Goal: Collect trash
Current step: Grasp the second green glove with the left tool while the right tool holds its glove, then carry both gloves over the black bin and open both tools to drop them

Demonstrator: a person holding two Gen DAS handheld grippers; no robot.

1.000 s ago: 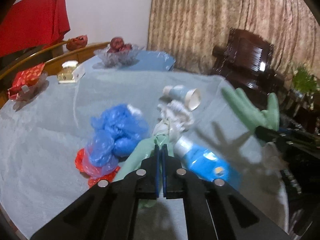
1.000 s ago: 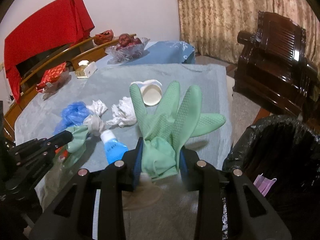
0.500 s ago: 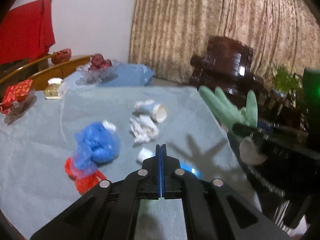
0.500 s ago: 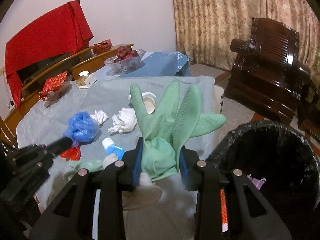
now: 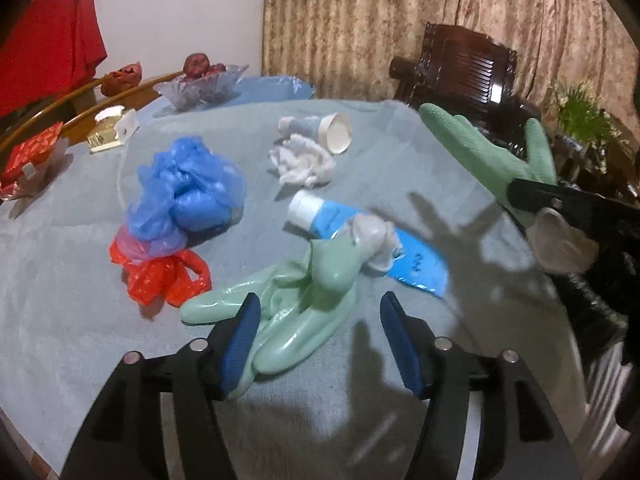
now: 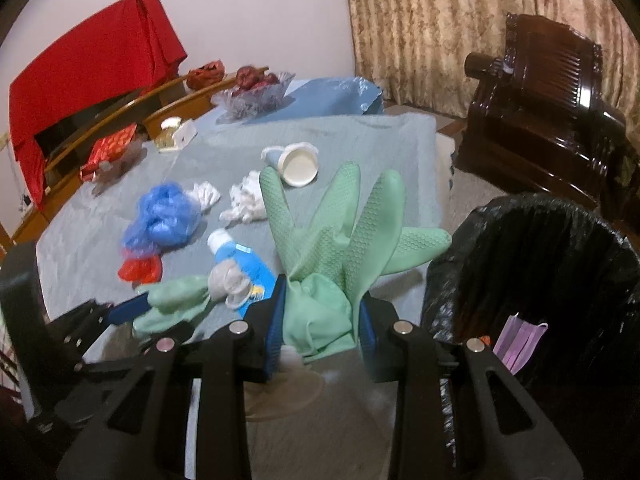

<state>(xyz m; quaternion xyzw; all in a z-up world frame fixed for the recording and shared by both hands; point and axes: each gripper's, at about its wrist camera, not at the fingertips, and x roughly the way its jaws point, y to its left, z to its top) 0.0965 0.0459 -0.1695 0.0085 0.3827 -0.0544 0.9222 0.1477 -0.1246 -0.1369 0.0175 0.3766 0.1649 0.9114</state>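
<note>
- The table (image 5: 80, 280), under a pale blue-grey cloth, fills both views and carries the scattered trash.
- A bin (image 6: 540, 264) lined with a black bag stands off the table's right edge; a purple mask (image 6: 520, 340) lies inside it.
- The right gripper (image 6: 320, 320) is clamped on the cuff of a green glove (image 6: 340, 232), whose fingers stand upright and fanned, just left of the bin.
- The left gripper (image 5: 316, 336) has just been opening; its blue pads (image 5: 240, 340) now stand apart, the left one in front of a second glove (image 5: 304, 304) that lies limp on the cloth and is not pinched.
- A blue bag (image 5: 188, 192) is heaped on a red bag (image 5: 160, 276), left of that second glove.
- A blue tube (image 5: 360, 236) lies beside the glove's cuff, a grey wad (image 5: 376, 236) resting on it.
- Beyond are a white tissue (image 5: 304, 160) and a tipped paper cup (image 5: 332, 130).
</note>
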